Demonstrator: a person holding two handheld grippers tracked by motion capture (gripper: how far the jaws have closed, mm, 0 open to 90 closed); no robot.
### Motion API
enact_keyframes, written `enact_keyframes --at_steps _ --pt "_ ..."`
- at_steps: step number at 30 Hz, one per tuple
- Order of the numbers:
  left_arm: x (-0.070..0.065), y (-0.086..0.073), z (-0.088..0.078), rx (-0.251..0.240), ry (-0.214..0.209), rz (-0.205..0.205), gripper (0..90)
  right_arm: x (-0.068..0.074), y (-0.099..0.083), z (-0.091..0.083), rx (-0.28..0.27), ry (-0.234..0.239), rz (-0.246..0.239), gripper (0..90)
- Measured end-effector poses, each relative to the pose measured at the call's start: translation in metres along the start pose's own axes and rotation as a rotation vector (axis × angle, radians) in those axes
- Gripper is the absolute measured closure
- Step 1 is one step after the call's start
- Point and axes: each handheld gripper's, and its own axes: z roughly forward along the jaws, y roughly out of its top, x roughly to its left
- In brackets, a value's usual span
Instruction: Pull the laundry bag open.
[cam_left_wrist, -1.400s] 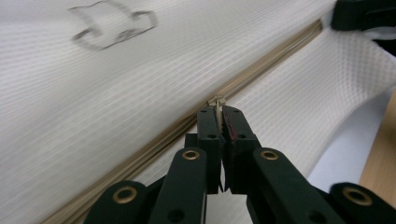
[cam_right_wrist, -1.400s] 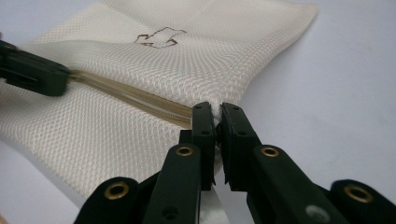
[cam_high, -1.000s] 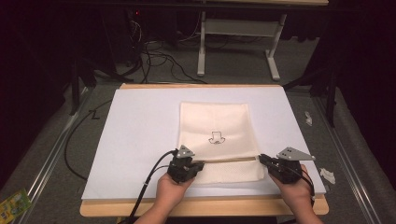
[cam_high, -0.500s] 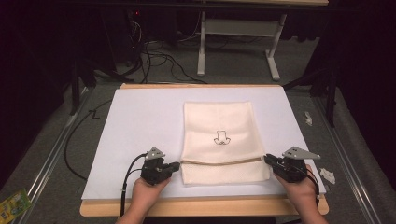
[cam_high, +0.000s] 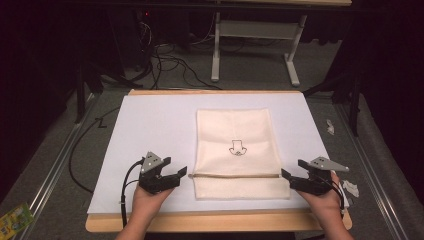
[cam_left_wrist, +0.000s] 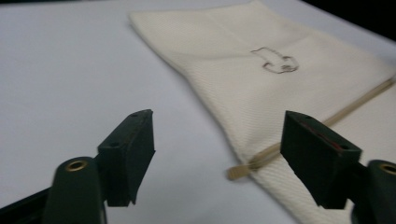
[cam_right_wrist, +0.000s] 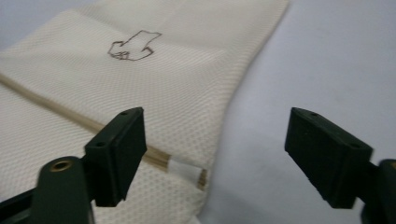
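Note:
A cream cloth drawstring bag with a small dark drawing lies flat on the white table top. A tan drawstring runs across its near part, and its ends poke out at both sides. My left gripper rests just left of the bag's near left corner, open and holding nothing. My right gripper sits at the bag's right edge by the string end, open as well. The bag appears in both gripper views.
The white sheet lies on a wooden board whose front edge is close to the hands. Small white scraps lie off the right edge. Cables and a table frame are on the floor beyond.
The left gripper has moved left, away from the bag's corner. The right gripper shifted slightly right. The bag now lies flat with its drawstring stretched straight across.

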Motion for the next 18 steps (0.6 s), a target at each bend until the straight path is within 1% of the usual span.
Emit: enact_keyframes --at_steps 1,2,3,4,5,6,8,10,11,12,14,15,16,18 --pt "0.001 0.002 -0.001 0.005 0.035 0.048 25.8 0.0 0.0 0.0 0.0 0.0 0.0 20.1" --pt "0.002 0.003 -0.002 0.013 0.067 0.089 23.9 -0.003 0.0 -0.001 -0.005 -0.017 0.002 17.2" --pt "0.004 0.003 -0.004 0.023 0.094 0.12 21.7 -0.012 0.001 -0.006 -0.022 -0.051 0.007 15.0" --pt "0.01 0.004 -0.006 0.042 0.151 0.167 20.5 -0.016 0.0 -0.009 -0.026 -0.069 0.02 13.9" --pt "0.01 0.004 -0.006 0.042 0.151 0.167 19.1 -0.016 0.0 -0.009 -0.026 -0.069 0.02 13.9" --pt "0.015 0.004 -0.007 0.05 0.159 0.16 19.1 -0.02 0.0 -0.011 -0.034 -0.087 0.031 11.9" --pt "0.026 0.004 -0.01 0.06 0.165 0.107 16.0 -0.029 -0.001 -0.017 -0.051 -0.117 0.046 11.1" --pt "0.034 0.002 -0.012 0.052 0.156 0.056 15.8 -0.036 -0.001 -0.022 -0.063 -0.14 0.067 10.7" --pt "0.036 0.002 -0.013 0.046 0.151 0.038 15.6 -0.038 -0.002 -0.024 -0.069 -0.146 0.072 10.6" --pt "0.037 0.001 -0.013 0.045 0.148 0.029 15.5 -0.038 -0.002 -0.024 -0.069 -0.147 0.071 10.4" --pt "0.036 0.001 -0.013 0.042 0.149 0.032 15.3 -0.037 -0.001 -0.023 -0.068 -0.148 0.059 10.2" --pt "0.035 0.001 -0.012 0.041 0.15 0.037 15.2 -0.035 0.0 -0.021 -0.064 -0.146 0.049 10.1" --pt "0.034 0.001 -0.012 0.045 0.151 0.047 15.2 -0.035 0.0 -0.021 -0.064 -0.146 0.049 10.1" --pt "0.032 0.001 -0.013 0.051 0.164 0.064 14.7 -0.031 0.003 -0.018 -0.062 -0.145 0.028 10.2"
